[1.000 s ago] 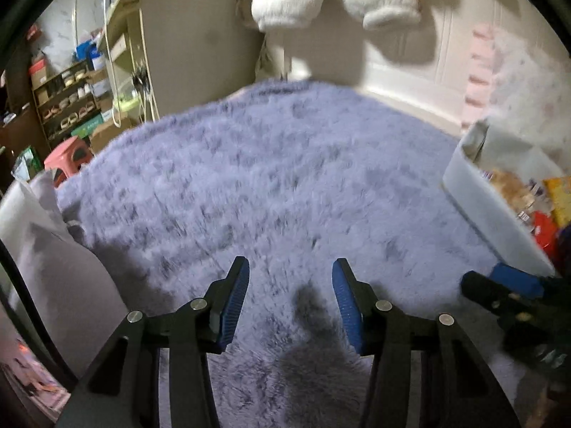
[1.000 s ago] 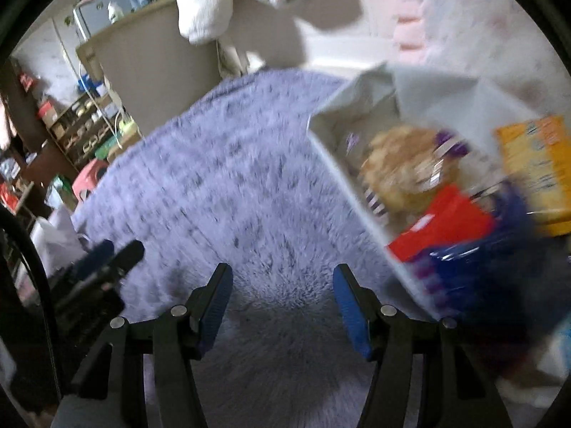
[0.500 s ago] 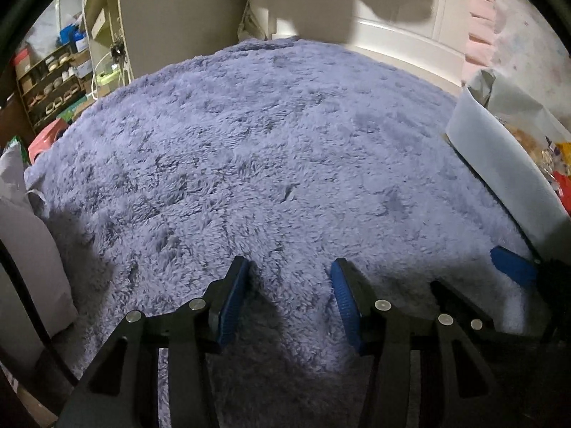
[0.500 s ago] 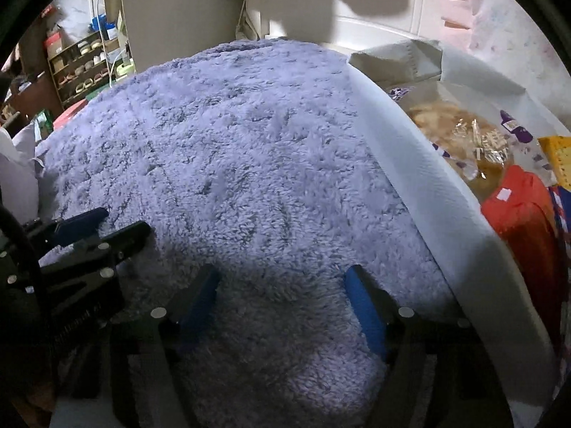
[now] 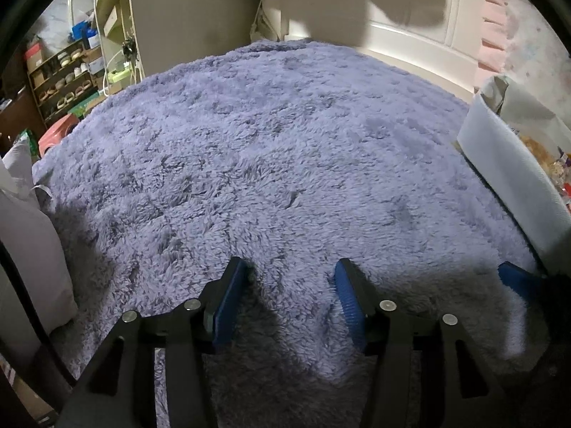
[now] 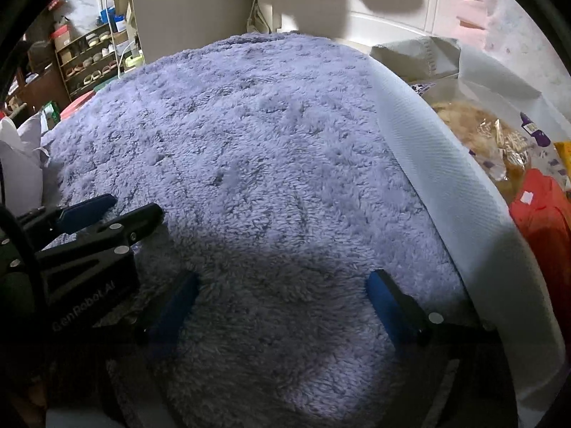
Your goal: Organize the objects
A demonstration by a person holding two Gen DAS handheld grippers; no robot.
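A white fabric bin (image 6: 439,164) stands on the right of a fluffy purple rug (image 6: 257,135). It holds a bag of pastries (image 6: 474,132), a red packet (image 6: 542,221) and a yellow packet (image 6: 565,149). My right gripper (image 6: 282,285) is open and empty, low on the rug beside the bin's wall. My left gripper (image 5: 291,274) is open and empty, resting on the rug (image 5: 271,149); it also shows in the right wrist view (image 6: 107,210). The bin (image 5: 506,167) is at the right edge of the left wrist view, and one blue right fingertip (image 5: 517,278) shows below it.
A beige cabinet (image 5: 200,18) and white wall panel (image 5: 410,42) stand beyond the rug. A shoe shelf (image 5: 64,71) and a pink stool (image 5: 57,132) are at the far left. A pale cushion (image 5: 28,249) lies at the rug's left edge.
Both grippers have dropped low onto the rug and tilted forward. The right gripper's jaws have opened wider. The bin has slid toward the right edge of both views.
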